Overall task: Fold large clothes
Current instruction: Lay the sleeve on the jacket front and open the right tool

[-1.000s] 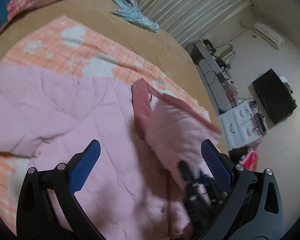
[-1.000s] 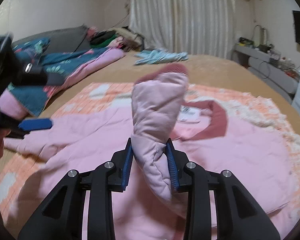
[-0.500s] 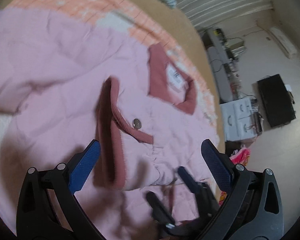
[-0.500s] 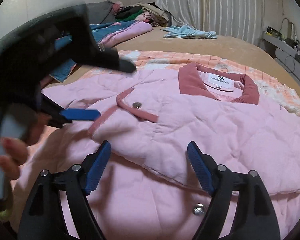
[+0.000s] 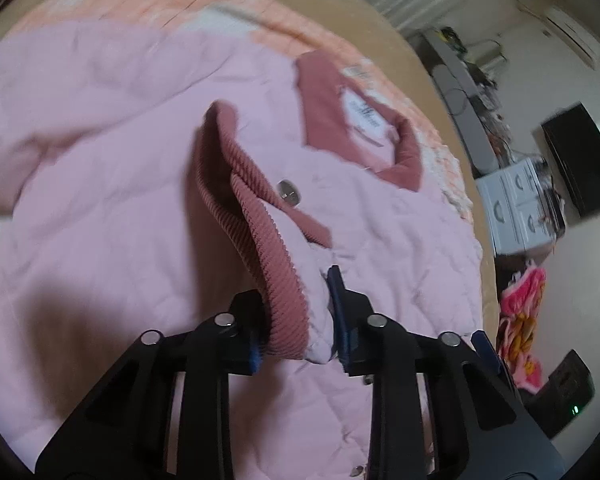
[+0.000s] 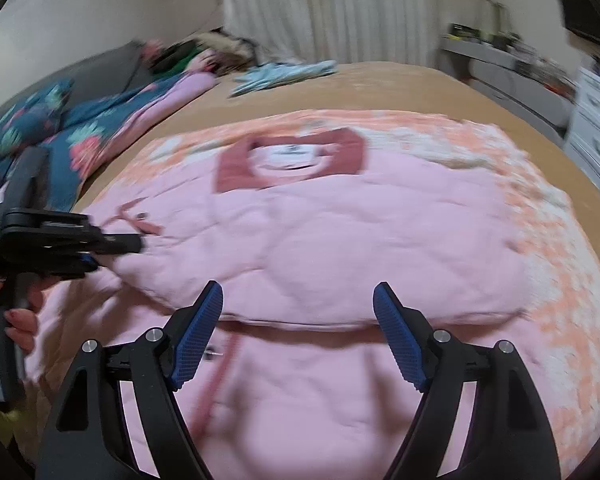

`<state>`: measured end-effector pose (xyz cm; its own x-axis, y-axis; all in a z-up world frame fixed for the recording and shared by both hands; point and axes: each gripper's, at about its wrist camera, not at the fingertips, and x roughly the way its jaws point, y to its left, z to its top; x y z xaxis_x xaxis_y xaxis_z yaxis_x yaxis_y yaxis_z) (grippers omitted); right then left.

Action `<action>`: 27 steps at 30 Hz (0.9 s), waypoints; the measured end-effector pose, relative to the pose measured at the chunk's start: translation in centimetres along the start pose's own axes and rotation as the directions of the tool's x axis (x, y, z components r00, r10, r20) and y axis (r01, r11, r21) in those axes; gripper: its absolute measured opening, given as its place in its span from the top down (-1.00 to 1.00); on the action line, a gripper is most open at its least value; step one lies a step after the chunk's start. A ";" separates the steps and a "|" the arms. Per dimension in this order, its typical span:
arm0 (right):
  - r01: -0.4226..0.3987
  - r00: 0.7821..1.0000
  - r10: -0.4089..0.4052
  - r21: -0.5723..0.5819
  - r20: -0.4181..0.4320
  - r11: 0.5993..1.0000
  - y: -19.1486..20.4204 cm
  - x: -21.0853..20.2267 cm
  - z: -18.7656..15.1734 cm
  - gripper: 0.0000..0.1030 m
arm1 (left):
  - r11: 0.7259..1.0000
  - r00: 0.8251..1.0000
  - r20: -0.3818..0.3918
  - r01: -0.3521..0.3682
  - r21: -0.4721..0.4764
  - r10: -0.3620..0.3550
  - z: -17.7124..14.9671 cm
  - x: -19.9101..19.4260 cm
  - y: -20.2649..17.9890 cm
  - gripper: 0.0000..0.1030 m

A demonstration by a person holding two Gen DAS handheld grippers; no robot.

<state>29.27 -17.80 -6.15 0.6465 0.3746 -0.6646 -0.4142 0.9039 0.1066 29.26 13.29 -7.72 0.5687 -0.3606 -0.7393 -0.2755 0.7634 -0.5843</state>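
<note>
Left hand-held gripper [image 5: 296, 316]: clamped narrow on the ribbed dusty-rose cuff [image 5: 272, 256] of the pink jacket's sleeve [image 5: 380, 240], cuff end pinched between the blue pads and lifted off the garment. Right hand-held gripper [image 6: 298, 336]: spread wide, nothing between the 2 blue pads, hovering above the lower edge of the folded-over sleeve. Pink jacket [image 6: 340, 240]: lay flat on an orange-and-white blanket [image 6: 560, 260] across the tan bed [image 6: 400, 84], rose collar [image 6: 288, 160] with white label toward the far side. 1 silver snap [image 5: 289, 191] showed beside the cuff. Floral teal quilt [image 6: 60, 128] bunched along the left of the bed; pale blue garment [image 6: 284, 74] near the curtain [image 6: 340, 8].
</note>
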 end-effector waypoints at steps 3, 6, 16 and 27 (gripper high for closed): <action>0.057 0.998 -0.058 0.051 0.012 0.997 -3.2 -1.0 0.2 -0.48 | 0.997 0.998 0.060 0.013 0.073 -0.017 1.8 -1.9 -2.4 0.72; 0.097 0.994 -0.101 0.101 0.035 0.990 -5.8 -2.0 0.8 -0.48 | 0.989 0.992 0.126 -0.007 0.150 -0.012 3.9 -4.5 -4.5 0.73; 0.189 0.981 -0.192 0.123 0.017 0.974 -8.7 -0.9 2.5 -0.48 | 0.950 0.977 0.143 -0.193 0.247 0.161 4.8 -1.3 -2.4 0.72; 0.163 0.984 -0.156 0.075 -0.089 0.984 -7.5 4.0 3.8 -0.49 | 0.946 0.971 0.073 -0.239 0.221 0.228 2.0 2.0 2.4 0.69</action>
<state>37.40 -22.31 -6.80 0.6436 0.2091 -0.7363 -0.2544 0.9657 0.0518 31.26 15.47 -9.98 0.5461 -0.1368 -0.8265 -0.2246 0.9265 -0.3018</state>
